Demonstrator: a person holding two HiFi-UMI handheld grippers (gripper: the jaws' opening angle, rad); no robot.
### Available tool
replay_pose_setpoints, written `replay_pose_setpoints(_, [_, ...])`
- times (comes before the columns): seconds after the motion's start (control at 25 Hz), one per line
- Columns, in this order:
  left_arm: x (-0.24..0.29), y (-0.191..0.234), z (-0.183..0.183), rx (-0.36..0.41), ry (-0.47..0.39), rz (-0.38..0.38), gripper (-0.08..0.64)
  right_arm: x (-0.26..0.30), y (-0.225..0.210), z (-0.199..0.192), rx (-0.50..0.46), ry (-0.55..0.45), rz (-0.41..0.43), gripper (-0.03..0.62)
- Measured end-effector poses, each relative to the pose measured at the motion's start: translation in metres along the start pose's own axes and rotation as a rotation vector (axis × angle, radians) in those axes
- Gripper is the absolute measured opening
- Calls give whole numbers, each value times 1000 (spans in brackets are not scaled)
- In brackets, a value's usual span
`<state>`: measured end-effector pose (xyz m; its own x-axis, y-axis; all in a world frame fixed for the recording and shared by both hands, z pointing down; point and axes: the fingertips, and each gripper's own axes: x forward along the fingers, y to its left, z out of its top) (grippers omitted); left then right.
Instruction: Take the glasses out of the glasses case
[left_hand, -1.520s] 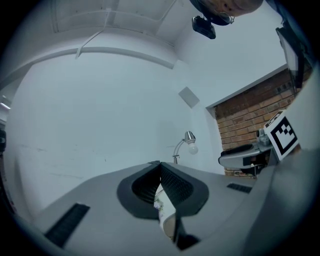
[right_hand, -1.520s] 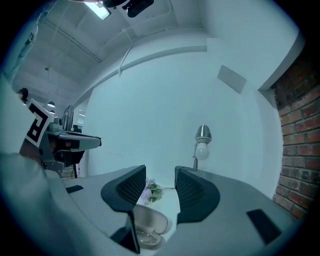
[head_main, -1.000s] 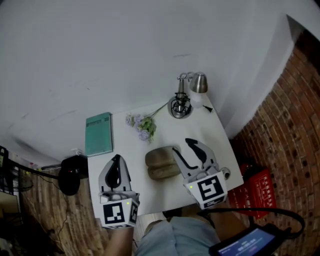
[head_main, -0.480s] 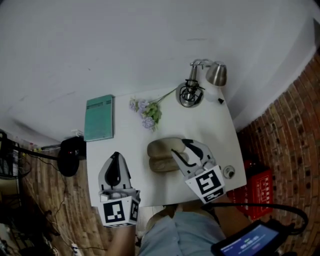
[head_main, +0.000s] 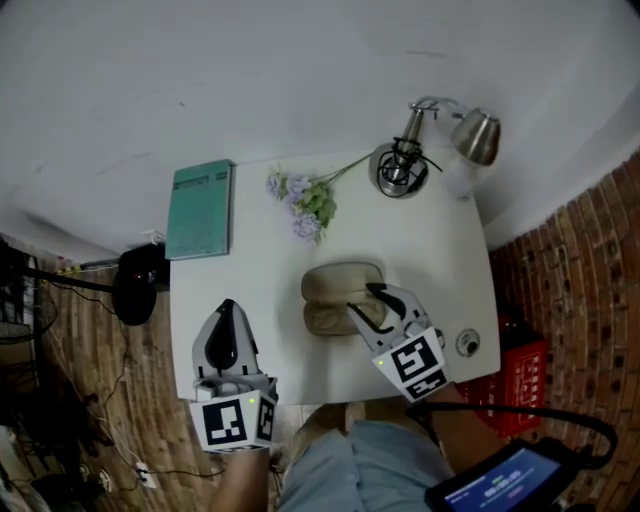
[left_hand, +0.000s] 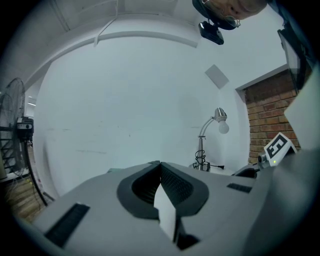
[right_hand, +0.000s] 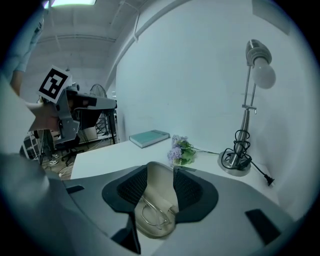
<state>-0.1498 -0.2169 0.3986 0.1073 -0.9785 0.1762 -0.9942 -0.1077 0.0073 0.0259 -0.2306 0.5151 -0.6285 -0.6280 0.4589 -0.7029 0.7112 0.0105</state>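
Note:
The beige glasses case lies open in the middle of the white table. In the right gripper view, thin wire glasses rest inside the case. My right gripper hangs over the case's right end, tilted down. Its jaws have just been closing a little, and they stand open with the case showing between them; I see no pad pressing on it. My left gripper is shut and empty over the table's left front, apart from the case; its jaws meet.
A teal book lies at the table's back left. Purple flowers lie behind the case. A metal desk lamp with a cable stands at the back right. A small round object sits near the right front corner. A red crate stands on the floor.
My right gripper has come down and tilted forward, so its tips now sit over the open case. The left gripper has sunk a little and stays shut.

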Motion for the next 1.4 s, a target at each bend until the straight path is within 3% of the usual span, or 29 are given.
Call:
replay_pose_setpoints(0.8, [11, 4, -26, -5, 63, 29, 6, 16, 13, -78, -21, 205, 126, 137])
replay_pose_setpoints(1.4, [11, 4, -33, -6, 76, 39, 6, 25, 22, -103, -82, 309, 205, 117])
